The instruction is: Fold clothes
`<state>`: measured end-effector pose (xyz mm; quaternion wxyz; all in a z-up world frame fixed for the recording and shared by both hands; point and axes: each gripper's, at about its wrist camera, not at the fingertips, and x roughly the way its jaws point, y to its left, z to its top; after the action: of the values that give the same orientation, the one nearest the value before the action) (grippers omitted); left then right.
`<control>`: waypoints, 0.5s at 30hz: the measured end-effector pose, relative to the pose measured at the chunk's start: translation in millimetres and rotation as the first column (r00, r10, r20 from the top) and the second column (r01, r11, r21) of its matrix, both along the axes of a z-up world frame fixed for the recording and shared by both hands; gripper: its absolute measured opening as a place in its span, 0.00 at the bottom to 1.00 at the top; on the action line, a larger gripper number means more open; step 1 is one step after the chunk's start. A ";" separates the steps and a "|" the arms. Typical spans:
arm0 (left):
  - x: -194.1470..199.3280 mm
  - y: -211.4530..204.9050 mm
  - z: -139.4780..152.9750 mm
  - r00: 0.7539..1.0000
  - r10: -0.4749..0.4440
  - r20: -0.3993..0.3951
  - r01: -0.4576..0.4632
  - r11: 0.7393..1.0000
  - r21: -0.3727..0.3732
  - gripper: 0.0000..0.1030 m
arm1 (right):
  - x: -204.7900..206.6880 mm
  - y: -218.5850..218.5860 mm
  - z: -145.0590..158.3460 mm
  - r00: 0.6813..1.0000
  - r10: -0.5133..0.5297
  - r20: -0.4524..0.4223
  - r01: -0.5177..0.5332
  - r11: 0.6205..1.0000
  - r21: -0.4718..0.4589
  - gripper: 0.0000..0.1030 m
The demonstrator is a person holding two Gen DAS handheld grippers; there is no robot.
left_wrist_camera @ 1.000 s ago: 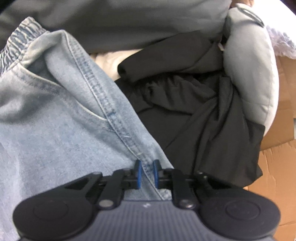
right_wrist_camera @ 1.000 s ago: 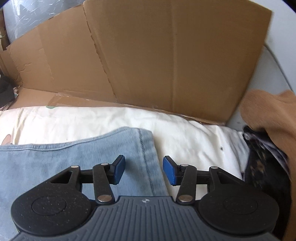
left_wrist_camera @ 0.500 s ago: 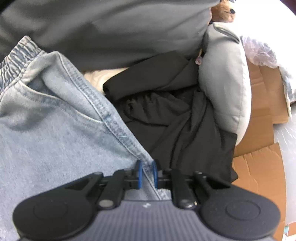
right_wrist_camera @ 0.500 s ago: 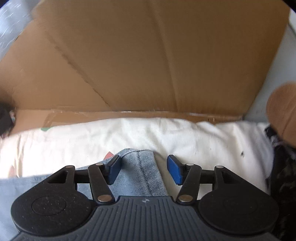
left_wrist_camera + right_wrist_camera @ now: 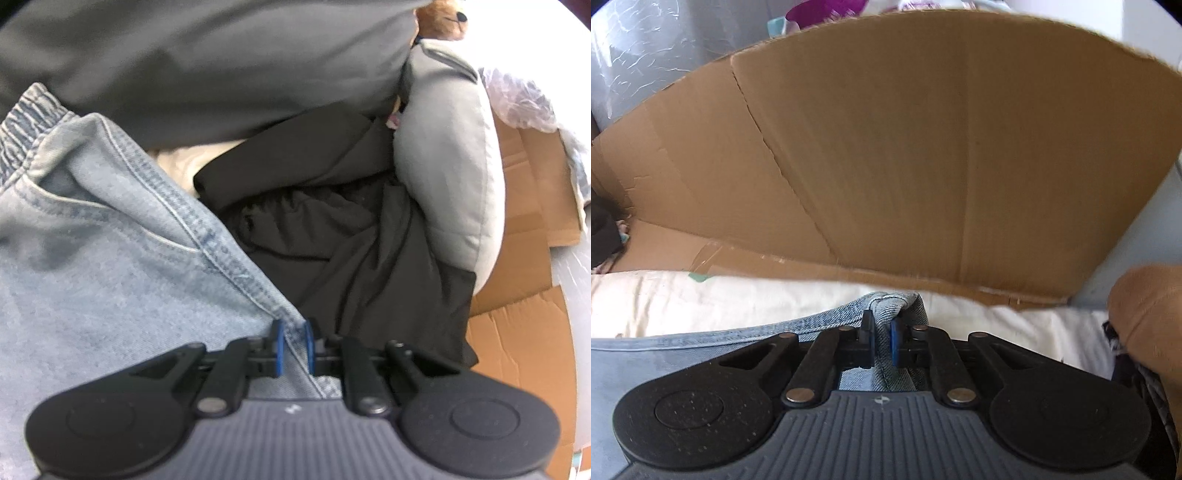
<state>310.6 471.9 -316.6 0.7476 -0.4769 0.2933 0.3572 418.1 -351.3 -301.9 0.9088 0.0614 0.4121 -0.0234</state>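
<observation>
Light blue jeans with an elastic waistband fill the left of the left wrist view. My left gripper is shut on their stitched side seam, which runs between the blue pads. In the right wrist view the hem end of the jeans bunches up between the pads of my right gripper, which is shut on it. The rest of the denim trails off to the lower left over a cream sheet.
A crumpled black garment lies beside the jeans, with a grey pillow and dark grey fabric behind. Flattened cardboard stands close ahead of the right gripper. A tan garment over dark patterned cloth sits at the right edge.
My right gripper has closed on the jeans' hem and lifted it slightly off the sheet. The left gripper has kept its grip on the seam and barely moved.
</observation>
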 end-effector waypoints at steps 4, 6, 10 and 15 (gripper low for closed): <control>10.6 3.5 -11.1 1.000 0.007 -0.016 -0.007 1.000 -0.001 0.12 | 11.7 4.1 -17.1 1.000 -0.020 -0.018 0.020 0.999 -0.044 0.05; 15.4 3.8 -14.7 1.000 0.007 -0.028 -0.007 1.000 0.004 0.12 | 14.3 6.2 -22.6 1.000 -0.027 -0.012 0.026 0.998 -0.064 0.05; 19.5 4.1 -18.6 0.999 -0.002 -0.038 0.002 1.000 0.011 0.12 | 15.5 9.3 -19.6 1.000 -0.014 -0.011 0.013 0.993 -0.119 0.05; 19.8 5.4 -19.4 0.999 -0.022 -0.038 0.023 1.000 0.006 0.12 | 17.2 11.7 -18.8 0.999 -0.012 -0.030 0.007 0.988 -0.155 0.05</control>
<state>330.4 477.3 -335.9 0.7475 -0.4641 0.3116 0.3587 435.3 -339.5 -320.6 0.9041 -0.0077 0.4229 -0.0608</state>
